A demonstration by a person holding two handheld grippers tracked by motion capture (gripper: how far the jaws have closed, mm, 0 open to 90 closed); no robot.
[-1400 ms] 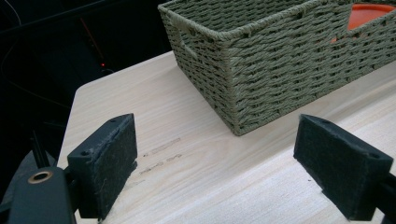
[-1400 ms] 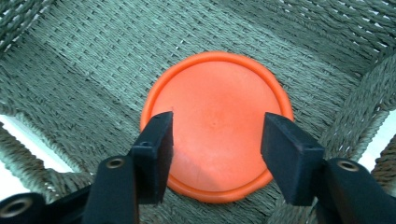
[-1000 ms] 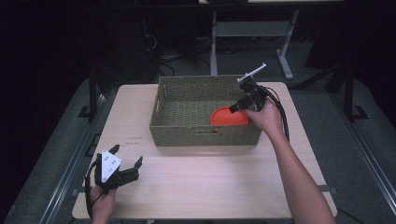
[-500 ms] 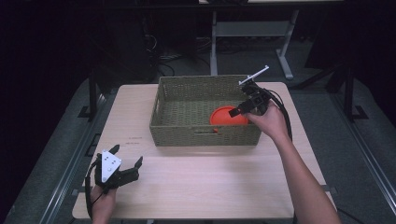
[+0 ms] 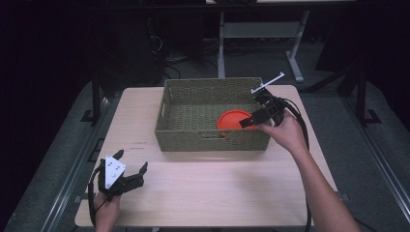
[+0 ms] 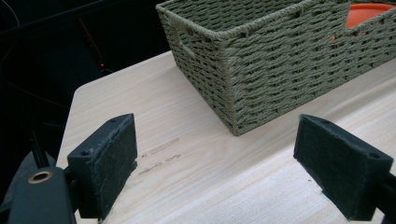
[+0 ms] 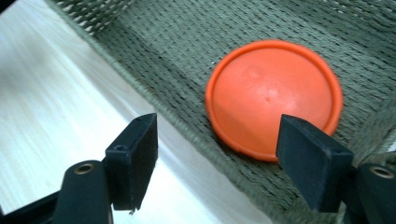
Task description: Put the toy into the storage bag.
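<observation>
The flat round orange plastic disc [image 5: 234,119] is lying on the floor of the olive-green woven rectangular basket [image 5: 180,110], in the basket's near right corner, at about four o'clock from its middle. In the right gripper view the disc [image 7: 273,95] is resting flat on the weave, clear of both pads.

The right hand-held gripper [image 5: 247,122] is hovering over the basket's right end, just above the disc's four o'clock edge. Its jaws have just been opening and are now standing wide, with nothing between them; the disc is lying free below and beyond them. Judging from this, the placing step is ending: the disc is already down in the basket and the release is done.

The left hand-held gripper [image 5: 131,168] is sitting low at about seven o'clock on the pale wooden tabletop [image 5: 212,183], well apart from the basket, its jaws spread wide and empty, facing the basket's near left corner [image 6: 236,126].

The next move probably calls for lifting the right hand-held gripper straight up past the basket's near wall, keeping the jaws wide so a pad is not catching the disc's rim or the weave, then drawing it back toward five o'clock over bare tabletop.
</observation>
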